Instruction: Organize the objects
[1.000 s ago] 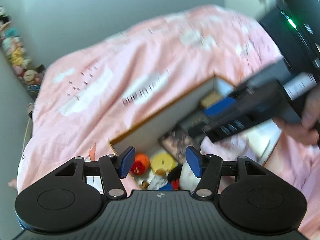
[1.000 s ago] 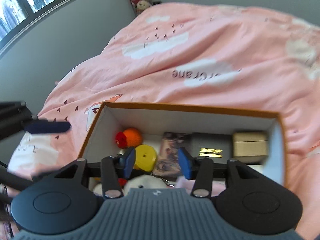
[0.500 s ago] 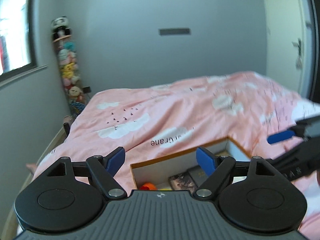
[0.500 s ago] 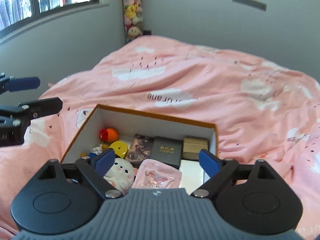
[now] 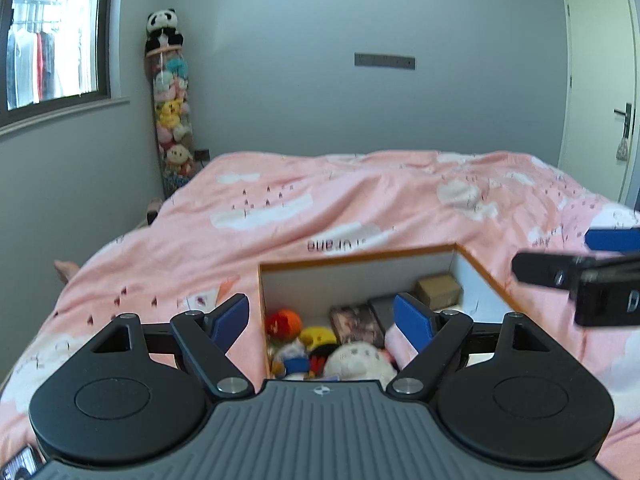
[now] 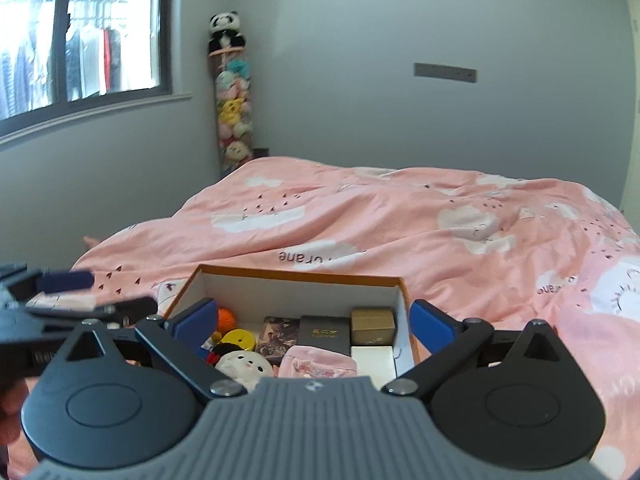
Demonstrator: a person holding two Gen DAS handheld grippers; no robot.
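Both tongs, left point(image 5: 323, 316) and right point(image 6: 313, 318), gape wide and empty above the box point(image 6: 304, 278) on the bed point(image 6: 400, 216). The bedcover print point(image 6: 306, 258), upside down, partly reads "Crane". The writing on the black case point(image 6: 325, 334) inside is unreadable.

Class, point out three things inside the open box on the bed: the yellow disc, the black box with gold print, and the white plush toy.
yellow disc point(image 6: 239, 339), right wrist view, on its top face.
black box with gold print point(image 6: 325, 334), right wrist view, middle of its lid.
white plush toy point(image 6: 244, 365), right wrist view, on its face.
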